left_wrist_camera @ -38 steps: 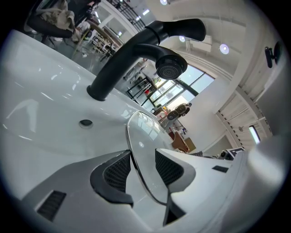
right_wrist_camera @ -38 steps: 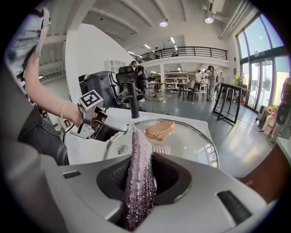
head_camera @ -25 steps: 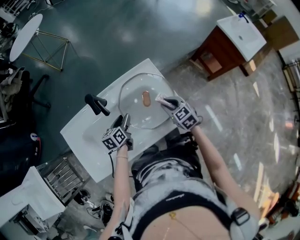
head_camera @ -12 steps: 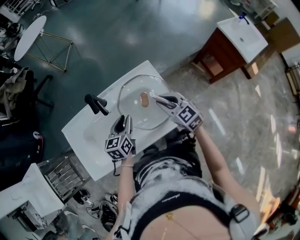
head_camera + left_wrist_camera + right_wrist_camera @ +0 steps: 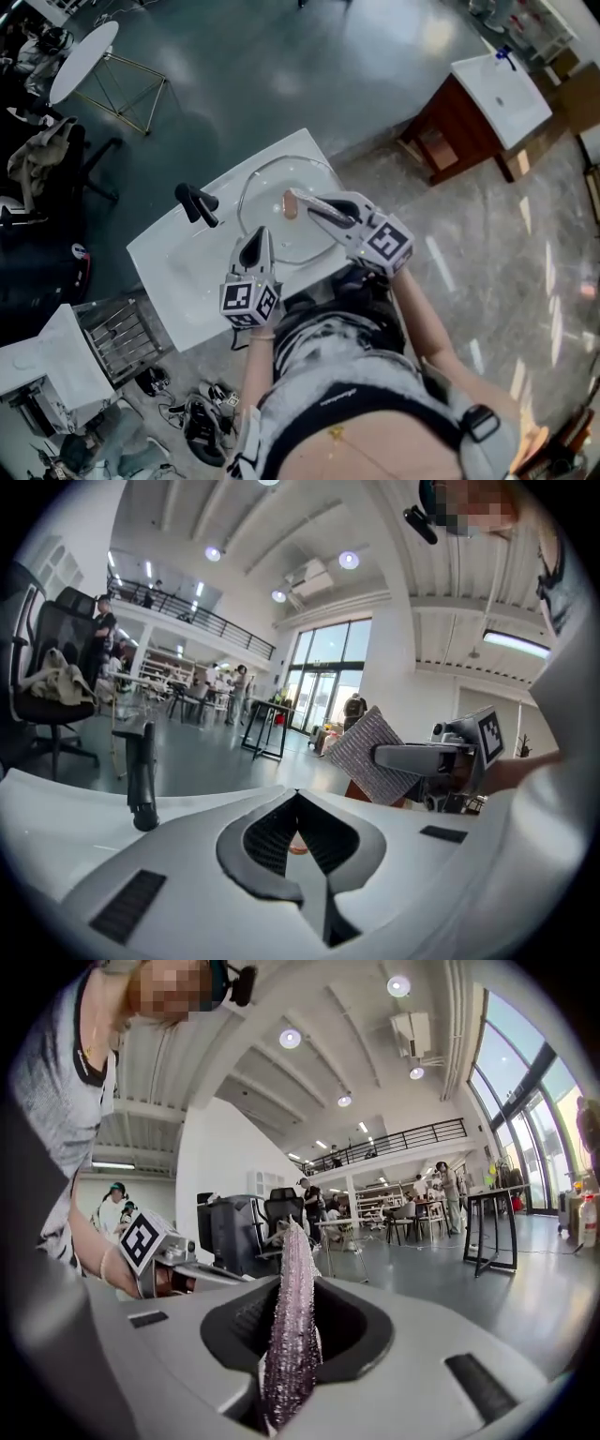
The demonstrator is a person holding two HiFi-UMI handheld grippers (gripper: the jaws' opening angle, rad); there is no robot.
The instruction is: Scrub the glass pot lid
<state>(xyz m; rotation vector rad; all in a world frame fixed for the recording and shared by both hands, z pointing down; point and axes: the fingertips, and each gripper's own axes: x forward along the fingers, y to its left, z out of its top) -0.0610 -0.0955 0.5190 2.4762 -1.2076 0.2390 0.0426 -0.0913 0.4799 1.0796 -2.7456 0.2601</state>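
The glass pot lid (image 5: 277, 234) lies flat in the white sink (image 5: 178, 272), its brown knob (image 5: 291, 203) facing up. My left gripper (image 5: 258, 236) hovers over the lid's near rim. Its jaws have just been closing and now stand shut (image 5: 298, 797) with nothing between them. My right gripper (image 5: 302, 201) hangs above the lid near the knob, shut on a silvery scrub pad (image 5: 292, 1316) that stands on edge between its jaws. In the left gripper view the pad (image 5: 367, 752) shows as a grey square held by the right gripper (image 5: 389, 757).
A black faucet (image 5: 195, 204) stands at the sink's far left edge and also shows as the faucet (image 5: 141, 775) in the left gripper view. A wire rack (image 5: 122, 337) sits left of the sink. A wooden vanity (image 5: 478, 112) stands far right. Office chairs and tables fill the background.
Both grippers have lifted away from the lid and look larger in the head view. The left gripper's jaws went from open to shut, empty. The right one kept the scrub pad.
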